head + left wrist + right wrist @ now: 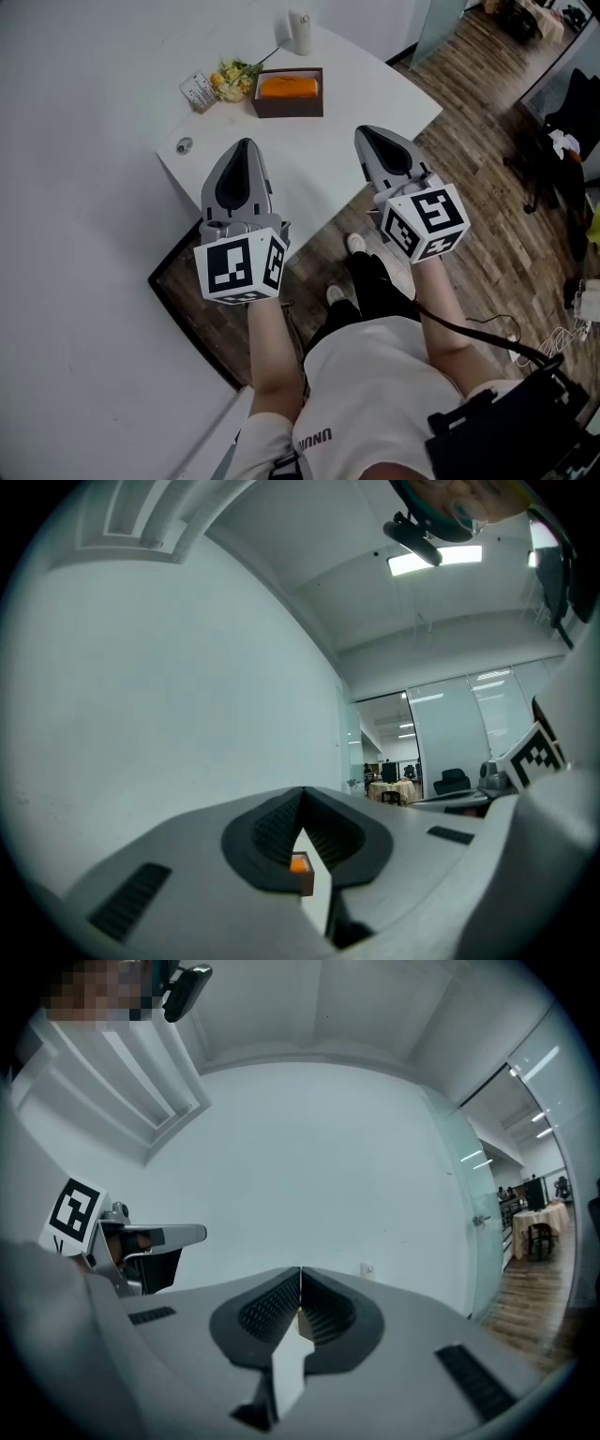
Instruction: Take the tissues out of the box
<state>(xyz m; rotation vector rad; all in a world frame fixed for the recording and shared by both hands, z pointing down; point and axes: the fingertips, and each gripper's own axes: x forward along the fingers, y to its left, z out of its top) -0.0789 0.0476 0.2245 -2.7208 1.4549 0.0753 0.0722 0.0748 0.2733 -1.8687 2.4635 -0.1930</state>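
Left gripper [246, 145] and right gripper [366, 133], both pressed together empty, hover short of the tissue box [287, 109], its long axis crosswise to them.

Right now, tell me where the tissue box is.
Head view: the tissue box sits near the white table's far edge, with flowers beside it on the left and a white bottle just behind.

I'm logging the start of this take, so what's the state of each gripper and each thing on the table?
Left gripper: shut, empty, above the table.
Right gripper: shut, empty, above the table edge.
Box: open-topped, orange tissue pack inside.
White container: upright, behind the box.
Flowers: beside the box, untouched.
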